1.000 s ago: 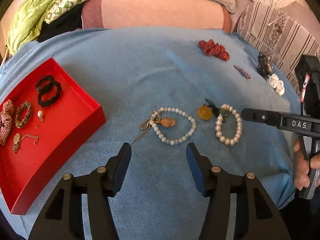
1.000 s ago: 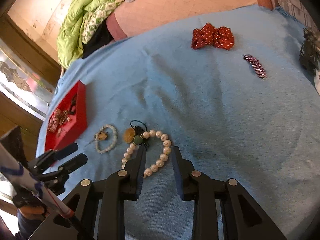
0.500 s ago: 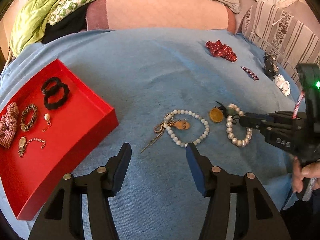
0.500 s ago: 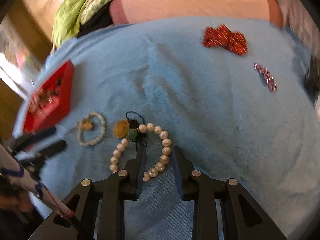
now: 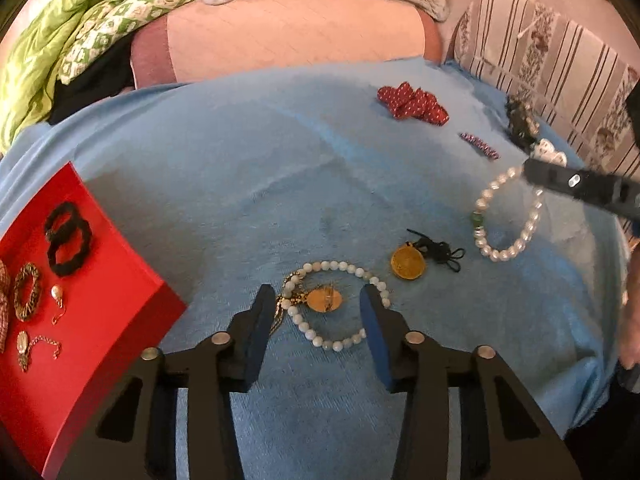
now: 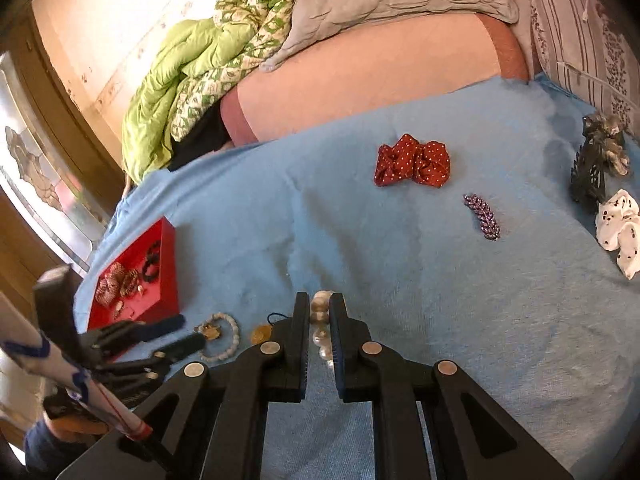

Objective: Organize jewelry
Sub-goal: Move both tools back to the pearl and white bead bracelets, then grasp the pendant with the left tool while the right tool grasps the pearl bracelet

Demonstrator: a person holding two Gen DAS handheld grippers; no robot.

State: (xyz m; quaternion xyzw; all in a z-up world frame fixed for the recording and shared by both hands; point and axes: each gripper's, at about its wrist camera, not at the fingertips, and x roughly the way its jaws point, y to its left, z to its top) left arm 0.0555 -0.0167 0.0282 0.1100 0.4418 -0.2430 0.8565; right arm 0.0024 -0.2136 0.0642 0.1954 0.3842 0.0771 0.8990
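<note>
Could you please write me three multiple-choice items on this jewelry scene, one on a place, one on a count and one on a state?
1. Where does the round gold medallion with the black cord lie?
A. In the red tray
B. On the blue cloth
C. On the striped pillow

2. How many black scrunchies lie in the shallow red rectangular tray?
A. Two
B. Four
C. None

3. What are the right tongs doing?
A. Standing wide open over bare cloth
B. Gripping the red dotted bow
C. Shut on the white pearl bracelet with a green bead

Answers:
1 B: it rests on the blue terry cloth, outside the tray.
2 A: two dark rings lie side by side at the tray's far end.
3 C: pearls sit between the pads, and the bracelet hangs from the tips.
</note>
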